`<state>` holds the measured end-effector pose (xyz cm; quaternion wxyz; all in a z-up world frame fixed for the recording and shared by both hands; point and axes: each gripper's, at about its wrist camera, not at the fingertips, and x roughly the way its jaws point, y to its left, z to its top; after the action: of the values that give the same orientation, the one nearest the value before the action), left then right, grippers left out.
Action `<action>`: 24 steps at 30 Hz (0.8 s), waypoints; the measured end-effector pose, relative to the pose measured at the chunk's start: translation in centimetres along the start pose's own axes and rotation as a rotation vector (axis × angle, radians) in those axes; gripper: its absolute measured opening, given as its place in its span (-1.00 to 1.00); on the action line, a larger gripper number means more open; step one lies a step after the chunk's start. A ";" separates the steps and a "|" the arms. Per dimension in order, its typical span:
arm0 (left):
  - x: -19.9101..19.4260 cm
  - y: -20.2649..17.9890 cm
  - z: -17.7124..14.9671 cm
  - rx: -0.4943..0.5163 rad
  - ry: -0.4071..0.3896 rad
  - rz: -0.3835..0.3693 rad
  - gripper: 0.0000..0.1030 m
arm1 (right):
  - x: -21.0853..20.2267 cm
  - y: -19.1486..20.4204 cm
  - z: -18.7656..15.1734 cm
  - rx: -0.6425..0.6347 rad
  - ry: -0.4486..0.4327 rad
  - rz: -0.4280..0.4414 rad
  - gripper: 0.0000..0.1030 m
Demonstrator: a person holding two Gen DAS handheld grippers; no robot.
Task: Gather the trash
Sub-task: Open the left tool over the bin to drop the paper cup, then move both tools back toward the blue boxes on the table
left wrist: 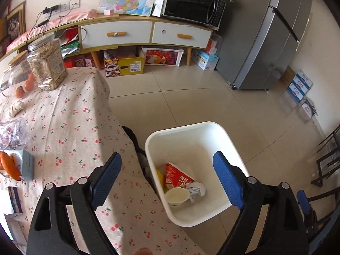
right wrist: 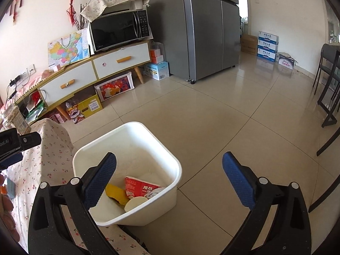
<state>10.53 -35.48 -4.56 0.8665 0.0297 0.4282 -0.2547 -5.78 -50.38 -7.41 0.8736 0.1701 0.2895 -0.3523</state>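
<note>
Blue-padded jaws of the left gripper and right gripper stand spread wide, holding nothing — both above a white bin on the tiled floor. Inside lie a red wrapper, paper cup and crumpled tissue. A cherry-print tablecloth edge borders the bin's left — open floor lies right.

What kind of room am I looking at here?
Probably a home dining or living area: a steel fridge, a microwave on a low drawer cabinet, and a table with a cherry-print cloth beside a white trash bin on tiled floor.
</note>
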 end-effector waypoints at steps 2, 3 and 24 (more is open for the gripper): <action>-0.9 1.5 -0.6 -0.005 -0.019 0.049 0.70 | -0.2 1.4 -0.1 -0.020 -0.001 0.016 0.86; -1.3 2.2 -0.9 -0.008 -0.027 0.072 0.70 | -0.5 2.1 -0.3 -0.030 0.001 0.026 0.86; -11.1 16.6 -8.1 -0.124 -0.122 0.364 0.71 | -6.2 16.6 -5.8 -0.256 0.010 0.238 0.86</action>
<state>6.79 -14.25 -4.04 0.9228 0.0380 0.3773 -0.0683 0.17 -32.75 -6.46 0.9221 0.0924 0.3143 -0.2057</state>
